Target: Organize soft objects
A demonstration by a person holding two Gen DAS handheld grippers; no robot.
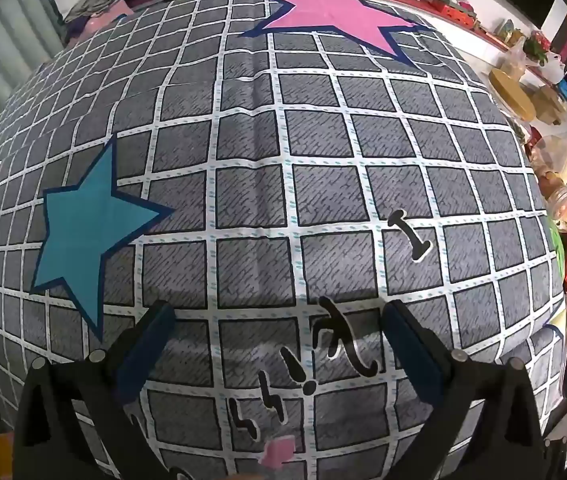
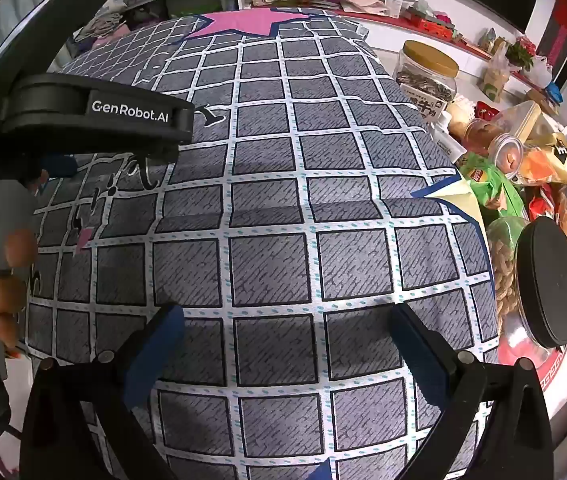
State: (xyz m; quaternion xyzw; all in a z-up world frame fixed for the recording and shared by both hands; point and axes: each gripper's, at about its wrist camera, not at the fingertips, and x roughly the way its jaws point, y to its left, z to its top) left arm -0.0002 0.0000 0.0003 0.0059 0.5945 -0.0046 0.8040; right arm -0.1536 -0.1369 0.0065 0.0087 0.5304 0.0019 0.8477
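A large plump pillow (image 1: 283,152) in grey checked fabric with white grid lines fills both views; it also shows in the right wrist view (image 2: 275,208). It carries a blue star (image 1: 91,232), a pink star (image 1: 331,16) and black lettering. My left gripper (image 1: 279,328) is open, its blue-padded fingers spread just above the pillow's near part. My right gripper (image 2: 287,328) is open too, fingers spread over the pillow's near right part. The left gripper's body (image 2: 95,108) shows at the left of the right wrist view.
To the pillow's right lies a crowd of snack bags and jars: a yellow-lidded jar (image 2: 427,72), a black-lidded jar (image 2: 539,280), green packets (image 2: 491,188). A red-edged shelf (image 2: 423,20) with clutter and a plant runs behind. Folded cloth sits at far left (image 1: 91,0).
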